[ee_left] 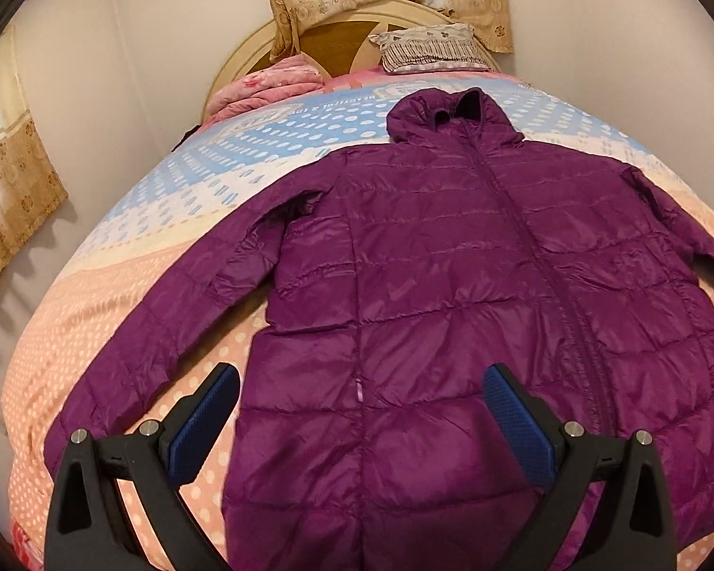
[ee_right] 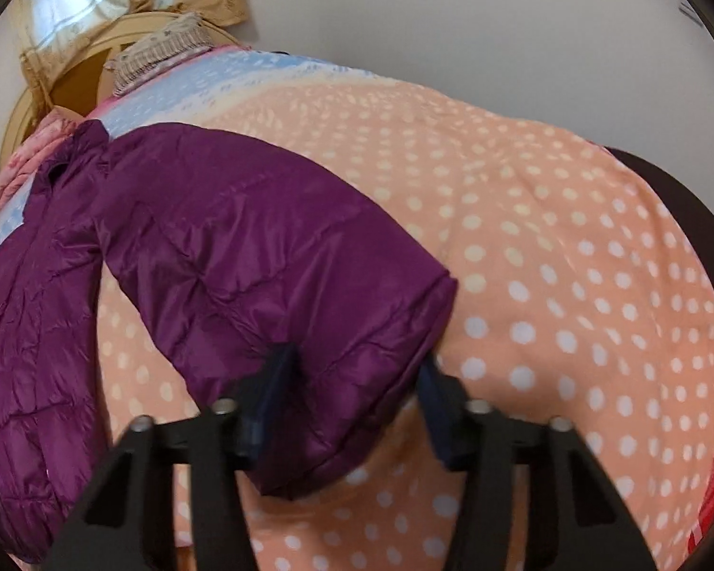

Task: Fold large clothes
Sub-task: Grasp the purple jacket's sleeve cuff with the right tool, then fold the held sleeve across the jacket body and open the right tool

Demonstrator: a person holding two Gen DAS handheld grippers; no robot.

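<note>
Your left gripper (ee_left: 359, 404) hangs wide open above the hem of the purple jacket (ee_left: 452, 285) spread flat on the dotted bedspread (ee_left: 119, 295), while your right gripper (ee_right: 352, 395) straddles the jacket's sleeve cuff (ee_right: 357, 357), jaws apart.

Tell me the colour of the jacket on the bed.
Purple, quilted jacket; the left wrist view shows it best.

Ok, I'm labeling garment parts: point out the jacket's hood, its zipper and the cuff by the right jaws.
hood (ee_left: 440, 109), left wrist view, top of the hood.
zipper (ee_left: 523, 219), left wrist view, mid-chest stretch.
cuff (ee_right: 433, 314), right wrist view, sleeve-end hem.
</note>
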